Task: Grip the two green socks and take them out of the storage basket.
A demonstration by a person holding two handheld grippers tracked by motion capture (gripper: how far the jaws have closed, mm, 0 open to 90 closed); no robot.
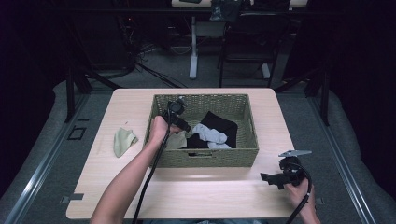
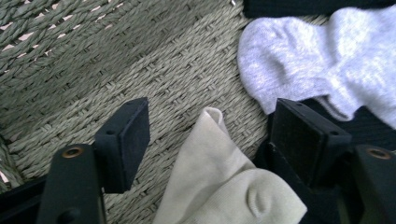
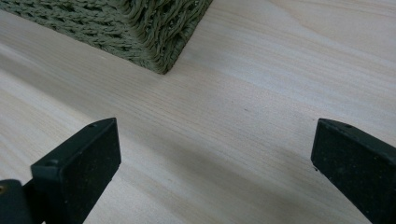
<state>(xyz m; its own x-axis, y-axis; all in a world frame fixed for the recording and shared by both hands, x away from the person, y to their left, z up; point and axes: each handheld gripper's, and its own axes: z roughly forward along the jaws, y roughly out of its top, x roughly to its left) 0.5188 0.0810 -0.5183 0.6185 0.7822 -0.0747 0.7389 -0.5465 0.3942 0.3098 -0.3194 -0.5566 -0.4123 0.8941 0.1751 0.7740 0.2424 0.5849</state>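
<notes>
Socks are the work in hand, and by the look of it they are being taken out of the woven basket (image 1: 205,157) one at a time. One pale yellow-green sock (image 1: 123,141) already lies on the table (image 1: 224,196) to the left of the basket, so I judge the job barely begun. The left gripper (image 2: 210,140) is down inside the basket with its jaws spread wide; a cream sock (image 2: 219,186) lies between its fingers (image 2: 128,140), not yet pinched, on the woven floor. Just beyond the far fingertip lies a grey sock (image 2: 322,60), with black socks (image 1: 219,122) around it. All of these remain to be lifted out. The right gripper (image 3: 212,163) waits above bare table near the basket's front right corner, jaws wide apart and holding nothing
</notes>
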